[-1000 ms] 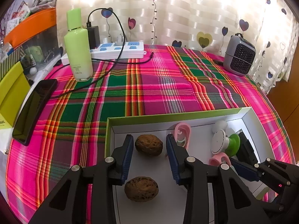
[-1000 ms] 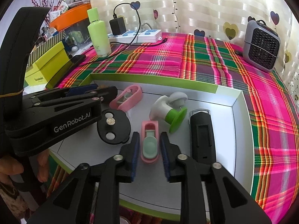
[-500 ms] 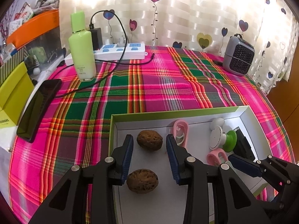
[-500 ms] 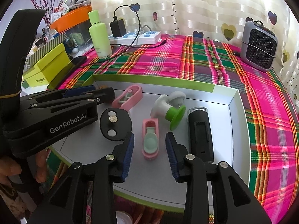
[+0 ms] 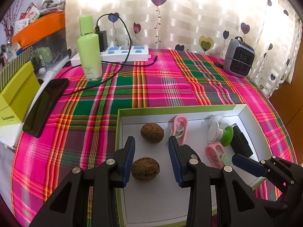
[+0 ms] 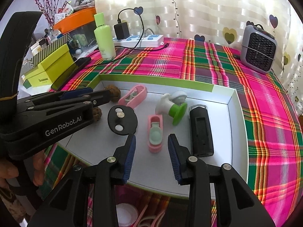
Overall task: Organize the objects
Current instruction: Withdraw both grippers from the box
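Behind left tongs (image 6: 90, 99), both walnuts (image 6: 113, 93) half hidden.

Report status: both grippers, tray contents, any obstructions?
Left gripper open, empty, over two walnuts. Right gripper open, empty, behind pink clip. Both above white tray; nothing blocking.

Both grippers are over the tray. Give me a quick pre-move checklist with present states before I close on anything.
1. Left gripper open: ok.
2. Right gripper open: ok.
3. Near walnut lies between the left fingers, untouched: ok.
4. Pink case lies ahead of the right gripper, not yet between its fingers: not ok.
5. Two grippers apart over the tray: ok, though close.
6. Far walnut clear of the pink clip: ok.
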### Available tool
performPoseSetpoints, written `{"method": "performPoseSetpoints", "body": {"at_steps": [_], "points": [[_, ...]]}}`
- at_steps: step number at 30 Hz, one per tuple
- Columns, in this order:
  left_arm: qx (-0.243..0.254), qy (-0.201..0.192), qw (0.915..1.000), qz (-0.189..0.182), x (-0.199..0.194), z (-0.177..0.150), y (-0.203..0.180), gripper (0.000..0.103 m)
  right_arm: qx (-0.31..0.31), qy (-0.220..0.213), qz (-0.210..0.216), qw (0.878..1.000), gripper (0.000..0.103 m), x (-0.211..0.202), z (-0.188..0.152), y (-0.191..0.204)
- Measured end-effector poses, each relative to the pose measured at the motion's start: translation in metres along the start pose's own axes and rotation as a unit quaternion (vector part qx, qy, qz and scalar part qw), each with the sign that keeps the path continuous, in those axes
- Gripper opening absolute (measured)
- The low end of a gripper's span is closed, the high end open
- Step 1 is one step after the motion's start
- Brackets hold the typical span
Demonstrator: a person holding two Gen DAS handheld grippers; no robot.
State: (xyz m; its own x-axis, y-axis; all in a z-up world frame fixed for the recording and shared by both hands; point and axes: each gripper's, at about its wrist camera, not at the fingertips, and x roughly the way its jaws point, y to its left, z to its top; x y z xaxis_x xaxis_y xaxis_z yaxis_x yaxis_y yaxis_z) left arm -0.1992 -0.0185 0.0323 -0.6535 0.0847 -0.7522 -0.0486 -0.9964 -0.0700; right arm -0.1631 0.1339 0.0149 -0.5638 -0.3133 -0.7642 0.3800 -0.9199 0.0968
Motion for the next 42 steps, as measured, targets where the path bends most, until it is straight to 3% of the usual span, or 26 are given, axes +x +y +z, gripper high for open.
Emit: {"method": "performPoseSetpoints", "body": {"at_steps": [21, 42], "points": [[-0.005, -0.025, 0.9997, -0.005, -0.045, -0.024, -0.001, 0.035, -0.006, -0.023, -0.008, 1.0, 0.036, -0.035, -0.016, 0.018], [-0.009, -0.046, 0.9989, 0.005, -0.09, -0.073, -0.001, 0.035, -0.003, -0.043, -0.017, 0.999, 0.036, -0.069, -0.052, 0.028]]}}
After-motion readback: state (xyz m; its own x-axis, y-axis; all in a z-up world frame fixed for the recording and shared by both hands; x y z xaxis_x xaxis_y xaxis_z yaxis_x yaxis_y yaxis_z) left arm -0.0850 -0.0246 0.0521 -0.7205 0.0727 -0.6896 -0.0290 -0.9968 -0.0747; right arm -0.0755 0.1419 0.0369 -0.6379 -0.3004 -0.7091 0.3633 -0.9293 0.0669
